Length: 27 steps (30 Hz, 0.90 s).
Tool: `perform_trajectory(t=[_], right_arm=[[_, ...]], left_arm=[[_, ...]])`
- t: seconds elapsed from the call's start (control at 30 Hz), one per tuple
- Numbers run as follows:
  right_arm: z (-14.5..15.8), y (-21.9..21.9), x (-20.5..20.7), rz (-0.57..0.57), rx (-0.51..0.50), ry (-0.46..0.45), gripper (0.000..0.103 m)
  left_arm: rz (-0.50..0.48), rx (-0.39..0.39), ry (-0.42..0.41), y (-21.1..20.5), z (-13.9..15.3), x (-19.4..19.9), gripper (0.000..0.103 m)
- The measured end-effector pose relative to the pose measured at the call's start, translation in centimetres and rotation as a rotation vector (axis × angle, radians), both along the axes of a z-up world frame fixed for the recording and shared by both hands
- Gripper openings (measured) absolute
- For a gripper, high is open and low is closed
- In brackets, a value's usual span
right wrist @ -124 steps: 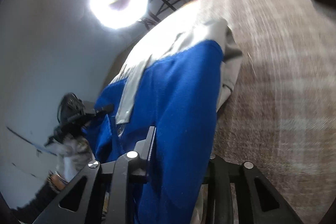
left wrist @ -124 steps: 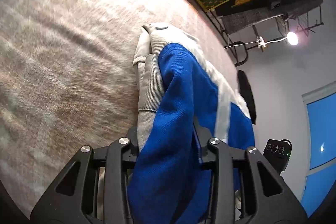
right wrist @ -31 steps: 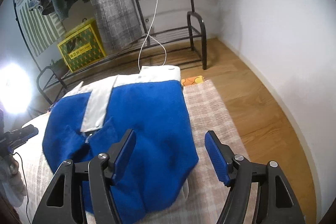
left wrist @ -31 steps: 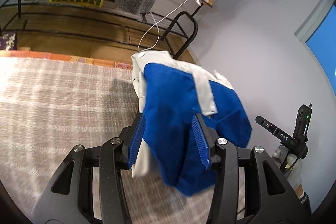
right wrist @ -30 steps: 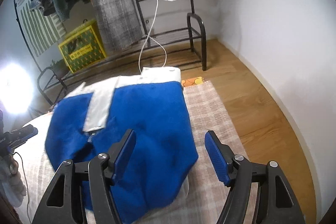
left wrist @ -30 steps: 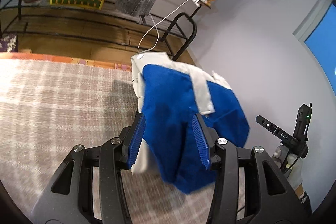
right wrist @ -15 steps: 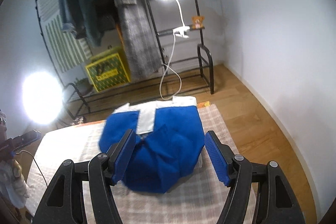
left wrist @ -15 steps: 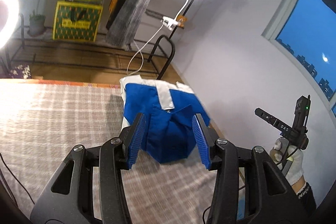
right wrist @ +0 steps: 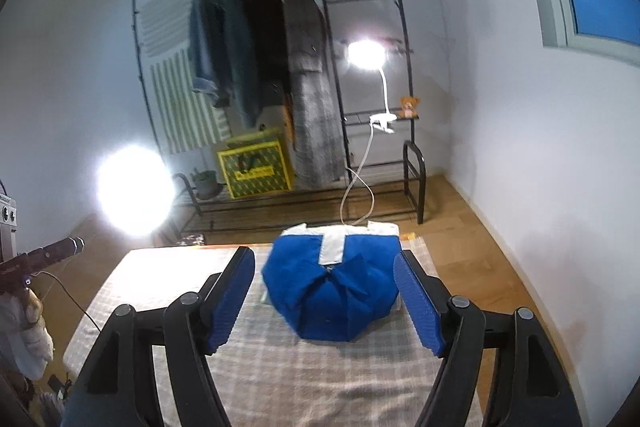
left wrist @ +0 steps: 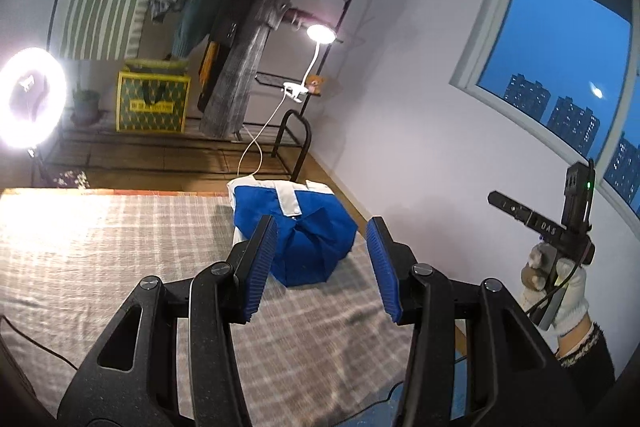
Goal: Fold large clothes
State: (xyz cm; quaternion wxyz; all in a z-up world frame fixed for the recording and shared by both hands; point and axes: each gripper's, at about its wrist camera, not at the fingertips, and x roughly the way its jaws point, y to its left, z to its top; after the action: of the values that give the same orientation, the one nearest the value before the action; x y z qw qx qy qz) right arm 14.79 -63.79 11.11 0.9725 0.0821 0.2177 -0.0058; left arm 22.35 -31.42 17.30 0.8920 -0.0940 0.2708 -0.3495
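A folded blue and white garment lies at the far right corner of the plaid-covered bed. It also shows in the right wrist view, collar toward me. My left gripper is open and empty, held well back above the bed. My right gripper is open and empty too, raised above the near end of the bed. The right gripper's body and the gloved hand holding it show at the right of the left wrist view.
A black clothes rack with hanging clothes stands behind the bed, with a yellow-green box on its low shelf. A clip lamp and a ring light shine. A wall and window are on the right. A cable crosses the bed's left edge.
Both grippers have let go of the garment and pulled back and up from it. The garment now lies folded on the bed's far corner and looks smaller in both views.
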Motion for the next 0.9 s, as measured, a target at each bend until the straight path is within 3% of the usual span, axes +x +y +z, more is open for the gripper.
perform_trajectory(t=[0.2, 0.43, 0.53, 0.6, 0.73, 0.8, 0.9], right_arm=[[3.1, 2.5, -5.6, 0.018, -0.022, -0.058, 0.075], [4.7, 4.1, -10.1, 0.012, -0.028, -0.095, 0.076], [4.6, 5.1, -11.7, 0.003, -0.042, -0.092, 0.081], [3.9, 6.0, -12.9, -0.007, -0.055, -0.083, 0.086], [2.2, 8.3, -14.6, 0.001, -0.119, -0.054, 0.088], [1.1, 9.5, -15.2, 0.002, -0.141, -0.038, 0.098], [-0.1, 10.9, -16.1, -0.004, -0.15, -0.034, 0.103]], left_arm=[[-0.021, 0.024, -0.098, 1.3, 3.5, -6.9, 0.05], [-0.042, 0.031, -0.145, 3.2, 5.3, -11.7, 0.054], [-0.039, 0.041, -0.147, 4.1, 4.6, -13.1, 0.074], [-0.033, 0.074, -0.161, 4.5, 3.3, -14.2, 0.075], [-0.034, 0.128, -0.171, 5.1, 0.3, -16.2, 0.088], [-0.038, 0.148, -0.169, 5.3, -1.2, -17.1, 0.089], [-0.038, 0.179, -0.167, 5.6, -3.1, -18.3, 0.094]])
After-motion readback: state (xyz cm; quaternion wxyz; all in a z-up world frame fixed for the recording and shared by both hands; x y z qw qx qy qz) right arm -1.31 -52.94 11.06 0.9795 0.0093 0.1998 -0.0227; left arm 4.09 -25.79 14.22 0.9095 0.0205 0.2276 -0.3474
